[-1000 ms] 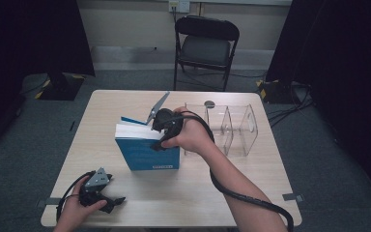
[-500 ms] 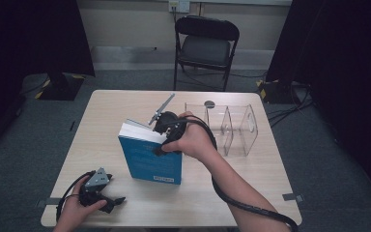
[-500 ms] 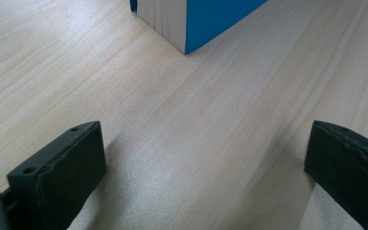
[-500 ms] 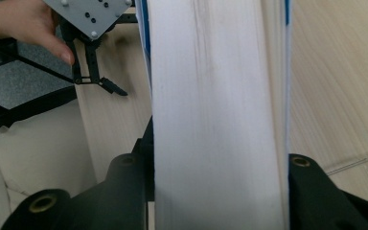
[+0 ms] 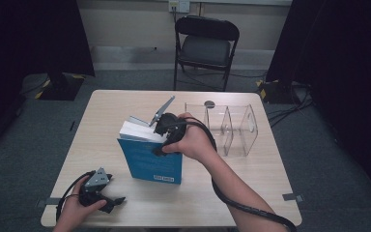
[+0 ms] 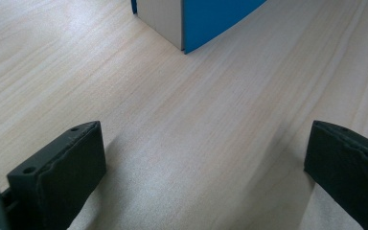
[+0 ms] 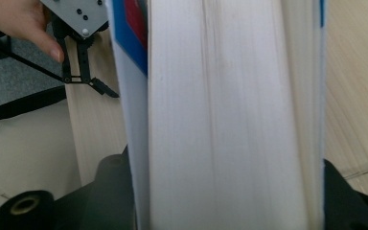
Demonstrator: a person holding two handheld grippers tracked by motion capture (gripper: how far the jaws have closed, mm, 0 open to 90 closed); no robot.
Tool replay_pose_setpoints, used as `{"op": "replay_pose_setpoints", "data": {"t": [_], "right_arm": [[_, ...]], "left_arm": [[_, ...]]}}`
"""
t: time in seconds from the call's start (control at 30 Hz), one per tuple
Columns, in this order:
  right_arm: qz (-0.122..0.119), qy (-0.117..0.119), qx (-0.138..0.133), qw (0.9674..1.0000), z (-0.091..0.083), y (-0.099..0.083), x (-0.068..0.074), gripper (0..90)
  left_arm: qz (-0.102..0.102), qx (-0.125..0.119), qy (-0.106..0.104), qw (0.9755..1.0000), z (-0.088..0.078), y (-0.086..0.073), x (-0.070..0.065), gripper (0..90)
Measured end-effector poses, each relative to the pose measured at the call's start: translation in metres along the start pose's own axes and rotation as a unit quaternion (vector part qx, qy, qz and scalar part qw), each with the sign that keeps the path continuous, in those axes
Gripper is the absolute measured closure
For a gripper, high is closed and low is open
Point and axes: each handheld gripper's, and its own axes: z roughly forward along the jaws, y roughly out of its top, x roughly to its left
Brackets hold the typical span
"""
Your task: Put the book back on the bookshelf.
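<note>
A thick blue book (image 5: 149,162) stands upright on the table (image 5: 125,104), white page edges on top. From above, my right gripper (image 5: 160,145) straddles its top edge. In the right gripper view the book (image 7: 220,96) sits between the two black jaws and both covers touch the pads. The jaws have just been opening and the front cover stands a little away from the pages. My left gripper (image 5: 113,203) lies near the table's front left corner, open, in a hand. In the left gripper view it (image 6: 206,139) holds nothing, and the book's lower corner (image 6: 206,19) is ahead.
A clear acrylic divider box (image 5: 232,128) stands just right of the book, with a small dark disc (image 5: 209,103) behind it. A black folding chair (image 5: 205,43) stands beyond the far edge. Cables trail from both grippers.
The book has been tipped up from a lean to stand taller on its lower edge, with the right hand shifting slightly. The left gripper has stayed where it was.
</note>
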Motion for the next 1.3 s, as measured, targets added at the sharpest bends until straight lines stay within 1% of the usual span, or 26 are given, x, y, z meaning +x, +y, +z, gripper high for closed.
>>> {"op": "replay_pose_setpoints", "data": {"t": [0.07,0.23,0.37,0.4,0.47,0.5,0.6,0.67,0.83,0.87,0.93,0.97,1.03,1.1,1.13,1.17,1.2,1.3], "right_arm": [[0.002,0.001,0.005,1.0,0.003,-0.001,-0.001,51.0],[0.01,0.001,-0.001,1.0,0.006,-0.003,-0.002,50.1],[0.002,-0.005,-0.001,1.0,0.006,-0.004,-0.003,49.5],[0.002,-0.01,-0.003,0.9999,0.007,-0.004,-0.003,48.9],[0.004,-0.011,-0.001,0.9999,0.007,-0.004,-0.002,48.5],[0.005,-0.015,0.0,0.9999,0.007,-0.004,-0.002,48.0],[0.007,-0.019,-0.004,0.9998,0.007,-0.004,-0.001,41.9],[0.009,-0.014,-0.016,0.9997,0.007,-0.005,-0.001,41.3],[0.005,-0.017,-0.016,0.9997,0.007,-0.005,-0.001,43.3],[0.002,-0.017,-0.001,0.9999,0.007,-0.004,-0.001,45.3],[0.003,-0.016,0.011,0.9998,0.007,-0.002,0.0,49.5],[-0.002,-0.008,0.02,0.9998,0.007,-0.002,-0.001,52.1],[-0.004,-0.001,0.029,0.9996,0.006,-0.001,-0.001,53.1],[-0.021,0.001,0.056,0.9982,0.008,0.002,-0.001,53.3],[-0.018,0.0,0.07,0.9974,0.007,0.003,0.0,53.4],[-0.03,0.003,0.084,0.996,0.008,0.005,0.0,53.6],[-0.029,0.003,0.09,0.9955,0.008,0.006,0.001,53.9],[-0.031,0.006,0.097,0.9948,0.008,0.006,0.001,54.5]], "left_arm": [[0.0,0.0,0.0,1.0,0.0,0.0,0.0,0.0],[0.0,0.0,0.0,1.0,0.0,0.0,0.0,0.0],[0.001,0.0,0.0,1.0,0.0,0.0,0.0,0.0],[0.001,0.0,0.001,1.0,0.0,0.0,0.0,0.0],[0.0,0.0,0.001,1.0,0.0,0.0,0.0,0.0],[0.0,0.0,0.001,1.0,0.0,0.0,0.0,0.0],[-0.001,0.0,0.0,1.0,0.0,0.0,0.0,0.0],[0.0,0.0,0.0,1.0,0.0,0.0,0.0,0.0],[0.0,0.0,0.0,1.0,0.0,0.0,0.0,0.0],[0.0,0.0,0.0,1.0,0.0,0.0,0.0,0.0],[0.001,0.0,0.001,1.0,0.0,0.0,0.0,0.0],[0.001,0.0,0.001,1.0,0.0,0.0,0.0,0.0],[0.002,0.0,0.001,1.0,0.0,0.0,0.0,0.0],[0.001,0.0,-0.001,1.0,0.0,0.0,0.0,0.0],[0.001,0.0,-0.001,1.0,0.0,0.0,0.0,0.0],[0.001,0.0,-0.001,1.0,0.0,0.0,0.0,0.0],[0.001,0.0,0.0,1.0,0.0,0.0,0.0,0.0],[0.001,0.0,0.0,1.0,0.0,0.0,0.0,0.0]]}}
